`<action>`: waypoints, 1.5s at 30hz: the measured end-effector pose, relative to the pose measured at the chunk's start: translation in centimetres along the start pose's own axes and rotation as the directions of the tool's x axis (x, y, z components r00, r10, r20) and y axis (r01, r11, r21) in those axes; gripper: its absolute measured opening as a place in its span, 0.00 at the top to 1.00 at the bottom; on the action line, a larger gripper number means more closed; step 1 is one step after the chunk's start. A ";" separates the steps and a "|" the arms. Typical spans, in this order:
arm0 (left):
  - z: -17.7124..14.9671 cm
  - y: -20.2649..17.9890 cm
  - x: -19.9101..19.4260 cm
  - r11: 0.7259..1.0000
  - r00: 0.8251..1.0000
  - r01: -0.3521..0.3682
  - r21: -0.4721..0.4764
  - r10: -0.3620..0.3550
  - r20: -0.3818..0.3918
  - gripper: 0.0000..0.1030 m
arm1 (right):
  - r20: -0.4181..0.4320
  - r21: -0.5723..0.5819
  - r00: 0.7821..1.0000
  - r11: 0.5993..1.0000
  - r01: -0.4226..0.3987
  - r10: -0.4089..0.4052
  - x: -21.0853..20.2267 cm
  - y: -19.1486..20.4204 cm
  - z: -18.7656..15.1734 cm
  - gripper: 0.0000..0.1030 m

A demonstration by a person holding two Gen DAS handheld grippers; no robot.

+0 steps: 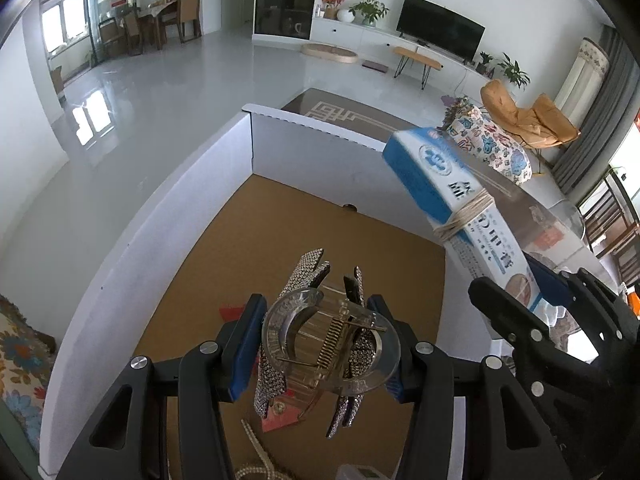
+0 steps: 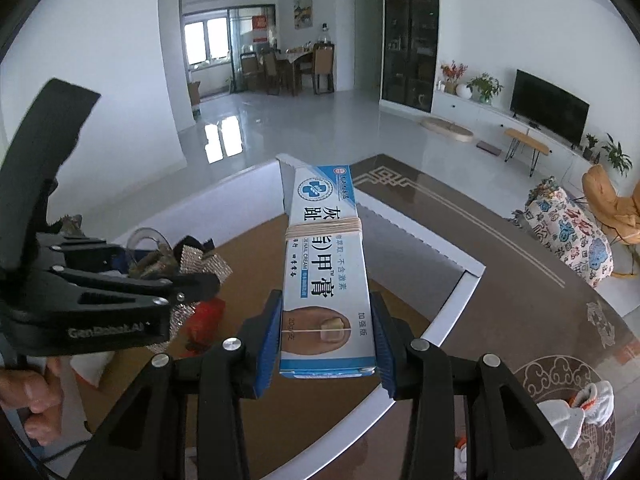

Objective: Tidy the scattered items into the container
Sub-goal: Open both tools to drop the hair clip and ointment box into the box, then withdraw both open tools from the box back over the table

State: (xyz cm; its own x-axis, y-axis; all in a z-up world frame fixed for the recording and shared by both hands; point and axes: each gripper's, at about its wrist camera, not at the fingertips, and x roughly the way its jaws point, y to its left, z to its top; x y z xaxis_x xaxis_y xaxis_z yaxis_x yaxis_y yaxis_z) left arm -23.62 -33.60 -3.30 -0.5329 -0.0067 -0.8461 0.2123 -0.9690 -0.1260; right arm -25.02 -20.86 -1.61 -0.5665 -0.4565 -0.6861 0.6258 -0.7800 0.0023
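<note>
Delivery is the step in hand: both loads hang over the box (image 1: 168, 216), none let go yet. A rhinestone hair clip (image 1: 320, 336) sits pinched between the blue pads of the left gripper (image 1: 316, 344), above the brown floor of the box. A cream carton (image 2: 326, 276), bound with a rubber band, is clamped by the right gripper (image 2: 325, 340) and juts out over the far wall. Next, I judge, each gripper should sink lower inside the walls and then spread its jaws, so nothing bounces out. Already in the box lie a red packet (image 1: 280, 420) and a bead string (image 1: 256, 456), both half hidden by the grippers; a white thing at the lower edge is cut off and unclear.
</note>
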 end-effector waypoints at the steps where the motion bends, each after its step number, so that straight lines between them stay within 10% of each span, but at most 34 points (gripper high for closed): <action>1: 0.1 0.0 0.2 1.000 1.000 0.000 -0.002 0.000 -0.001 0.50 | -0.004 -0.003 1.000 1.000 -0.002 0.002 0.4 -0.2 0.0 0.60; 12: 0.3 -0.1 4.0 1.000 0.994 -0.010 -0.013 0.009 -0.107 0.43 | -0.065 0.019 0.998 1.000 -0.024 0.025 4.5 -1.2 -0.7 0.55; 15: 0.2 0.9 3.7 0.998 0.996 -0.006 -0.057 0.001 -0.093 0.28 | -0.040 0.048 0.999 0.999 -0.015 0.017 4.3 -1.7 -0.4 0.46; 26: -1.0 -0.9 -0.5 0.998 0.998 -0.058 -0.006 0.058 -0.004 0.26 | 0.088 0.151 0.996 0.988 -0.040 0.027 -2.2 -1.6 -1.4 0.46; 45: -16.2 -13.9 -14.0 0.983 0.993 -0.015 0.183 -0.006 0.116 0.25 | -0.014 0.431 0.982 0.885 0.177 -0.190 -17.2 -9.3 -24.8 0.46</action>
State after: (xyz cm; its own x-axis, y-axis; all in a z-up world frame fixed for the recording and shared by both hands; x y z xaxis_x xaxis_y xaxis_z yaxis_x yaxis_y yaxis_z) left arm -5.85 -16.06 1.97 -0.6257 -0.0294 -0.7795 0.0669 -0.9976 -0.0161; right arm -7.81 4.85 -7.88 -0.6672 -0.2941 -0.6843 0.2223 -0.9555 0.1938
